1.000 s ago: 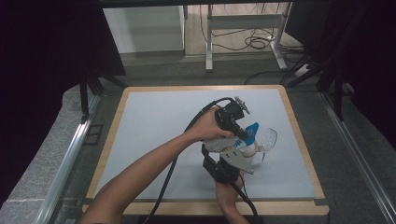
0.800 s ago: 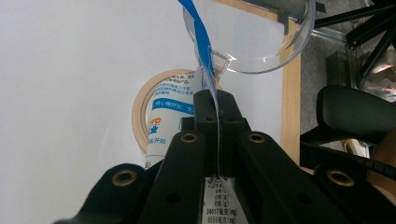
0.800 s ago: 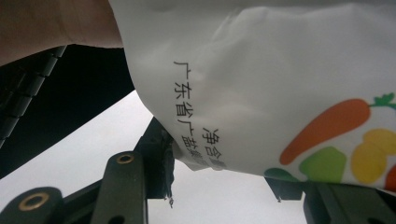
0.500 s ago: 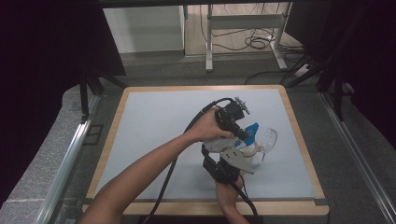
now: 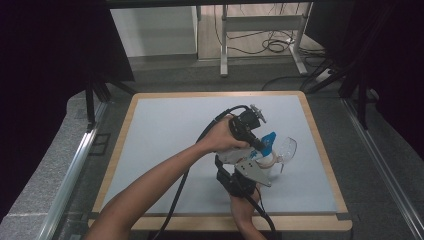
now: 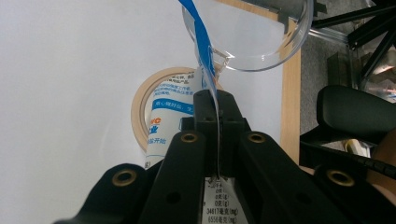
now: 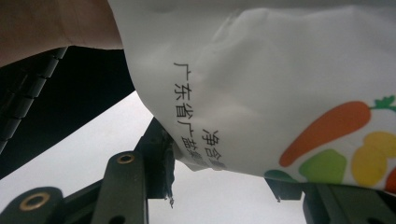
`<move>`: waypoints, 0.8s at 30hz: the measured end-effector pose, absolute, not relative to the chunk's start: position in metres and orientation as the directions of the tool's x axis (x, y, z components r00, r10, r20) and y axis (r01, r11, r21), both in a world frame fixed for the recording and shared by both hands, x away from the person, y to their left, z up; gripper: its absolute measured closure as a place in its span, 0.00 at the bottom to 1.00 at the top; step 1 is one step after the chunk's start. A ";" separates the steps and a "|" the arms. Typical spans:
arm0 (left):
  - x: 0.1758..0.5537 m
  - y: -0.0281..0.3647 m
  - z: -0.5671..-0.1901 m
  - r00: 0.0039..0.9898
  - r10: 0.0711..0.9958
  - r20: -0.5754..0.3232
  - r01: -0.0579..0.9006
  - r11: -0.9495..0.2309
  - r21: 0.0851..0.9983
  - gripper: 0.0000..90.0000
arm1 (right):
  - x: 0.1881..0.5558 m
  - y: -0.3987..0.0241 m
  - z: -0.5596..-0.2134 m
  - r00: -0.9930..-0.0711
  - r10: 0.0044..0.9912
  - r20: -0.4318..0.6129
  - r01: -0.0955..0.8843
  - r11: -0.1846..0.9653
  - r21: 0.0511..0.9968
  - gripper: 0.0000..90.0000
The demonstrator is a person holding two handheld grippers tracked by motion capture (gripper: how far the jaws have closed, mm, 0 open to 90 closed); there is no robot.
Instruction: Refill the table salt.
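Right gripper view, bag (image 7: pixel 280 93), "广东省" seemingly

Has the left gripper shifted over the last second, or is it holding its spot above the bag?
No. In the high view the left gripper sits at the same spot against the table's wooden right edge as before, jaws shut on the bag.

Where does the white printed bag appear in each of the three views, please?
High view: the bag is right of centre, low on the table.
Left gripper view: the bag is at centre, its thin edge pinched between the black jaws, its blue strip rising to the top.
Right gripper view: the bag is at upper right, with a carrot print, its lower edge between the jaws.
Shared landmark: the pale mat behind it.
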State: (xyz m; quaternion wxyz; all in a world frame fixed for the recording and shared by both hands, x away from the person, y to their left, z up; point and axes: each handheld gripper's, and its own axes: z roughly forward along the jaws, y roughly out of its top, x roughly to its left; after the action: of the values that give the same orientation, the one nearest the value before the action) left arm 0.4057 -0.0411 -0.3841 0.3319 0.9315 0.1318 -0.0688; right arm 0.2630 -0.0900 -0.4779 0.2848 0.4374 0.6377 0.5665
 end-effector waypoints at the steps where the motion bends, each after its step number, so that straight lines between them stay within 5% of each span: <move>1: 0.406 -0.041 -0.384 0.956 0.200 -0.216 0.292 -0.744 0.601 1.00 | 0.263 -0.090 -0.478 -0.455 0.881 0.131 0.234 -0.023 0.972 0.57; 24: 0.406 -0.042 -0.384 0.955 0.200 -0.220 0.294 -0.743 0.602 1.00 | 0.263 -0.091 -0.477 -0.452 0.883 0.130 0.230 -0.026 0.973 0.57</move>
State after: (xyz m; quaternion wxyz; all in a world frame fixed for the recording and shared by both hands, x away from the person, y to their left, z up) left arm 0.4060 -0.0419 -0.3844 0.3334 0.9307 0.1326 -0.0705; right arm 0.2631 -0.0913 -0.4770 0.2877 0.4375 0.6357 0.5672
